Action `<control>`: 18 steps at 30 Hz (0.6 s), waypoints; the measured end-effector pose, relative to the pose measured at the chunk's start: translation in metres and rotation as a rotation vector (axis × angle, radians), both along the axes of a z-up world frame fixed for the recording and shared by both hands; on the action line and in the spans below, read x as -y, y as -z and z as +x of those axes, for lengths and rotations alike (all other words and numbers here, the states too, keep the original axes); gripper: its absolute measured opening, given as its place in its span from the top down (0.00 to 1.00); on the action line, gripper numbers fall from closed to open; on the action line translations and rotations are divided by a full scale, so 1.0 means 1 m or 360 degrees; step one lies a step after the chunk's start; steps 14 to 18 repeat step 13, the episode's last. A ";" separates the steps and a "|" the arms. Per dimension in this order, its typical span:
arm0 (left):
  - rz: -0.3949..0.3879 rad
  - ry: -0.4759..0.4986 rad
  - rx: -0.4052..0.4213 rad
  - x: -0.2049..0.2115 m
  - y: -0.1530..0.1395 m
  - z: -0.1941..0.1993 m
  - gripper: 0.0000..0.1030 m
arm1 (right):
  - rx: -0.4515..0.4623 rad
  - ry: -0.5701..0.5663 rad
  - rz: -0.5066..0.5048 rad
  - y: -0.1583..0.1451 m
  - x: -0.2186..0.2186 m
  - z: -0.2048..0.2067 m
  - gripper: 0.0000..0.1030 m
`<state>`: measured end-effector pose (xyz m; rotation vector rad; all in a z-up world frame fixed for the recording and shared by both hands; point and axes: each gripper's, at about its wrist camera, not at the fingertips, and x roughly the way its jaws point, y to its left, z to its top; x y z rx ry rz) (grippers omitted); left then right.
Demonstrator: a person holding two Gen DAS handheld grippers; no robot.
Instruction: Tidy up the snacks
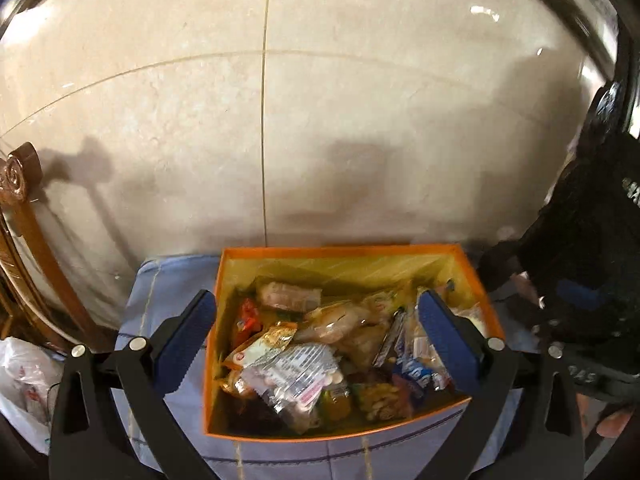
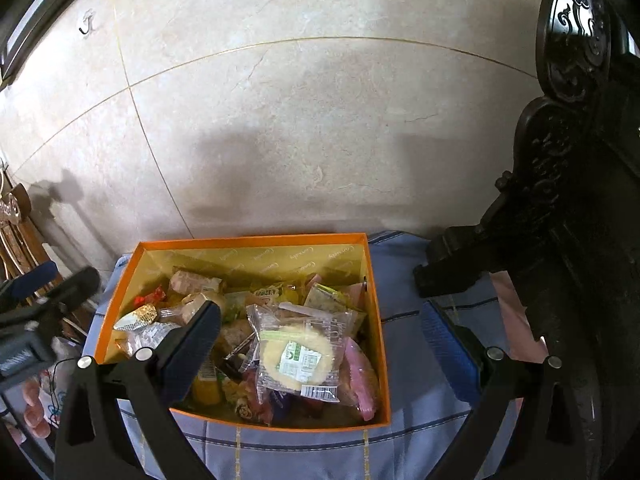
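An orange box (image 1: pixel 212 360) (image 2: pixel 380 320) with a yellow lining stands on a blue checked cloth and holds several wrapped snacks in a loose heap. My left gripper (image 1: pixel 316 332) hovers above the box, jaws wide open, nothing between the blue pads (image 1: pixel 444 340). A clear packet with pink and white print (image 1: pixel 296 376) lies under it. My right gripper (image 2: pixel 320 344) also hangs open over the box, its right finger (image 2: pixel 448 348) outside the box wall. Below it lies a clear packet with a round pale cake (image 2: pixel 300 356). The left gripper (image 2: pixel 52 292) shows at the left edge.
A marble-tiled wall (image 1: pixel 320 120) rises right behind the box. A dark carved wooden chair (image 2: pixel 568 200) stands close on the right, a brown carved chair (image 1: pixel 20 208) on the left. A white plastic bag (image 1: pixel 24 380) lies at lower left. The blue cloth (image 2: pixel 420 412) covers the surface.
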<state>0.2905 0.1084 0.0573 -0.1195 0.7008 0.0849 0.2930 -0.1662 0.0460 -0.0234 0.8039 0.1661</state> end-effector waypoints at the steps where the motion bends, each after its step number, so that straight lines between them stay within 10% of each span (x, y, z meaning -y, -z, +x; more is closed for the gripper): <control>1: 0.0038 -0.0012 0.0017 0.002 -0.001 -0.002 0.04 | -0.0012 0.0008 0.0004 0.001 0.001 0.001 0.03; 18: -0.0007 -0.0058 -0.0040 -0.006 0.003 -0.004 0.04 | -0.0034 0.0046 0.0005 0.001 0.008 -0.002 0.03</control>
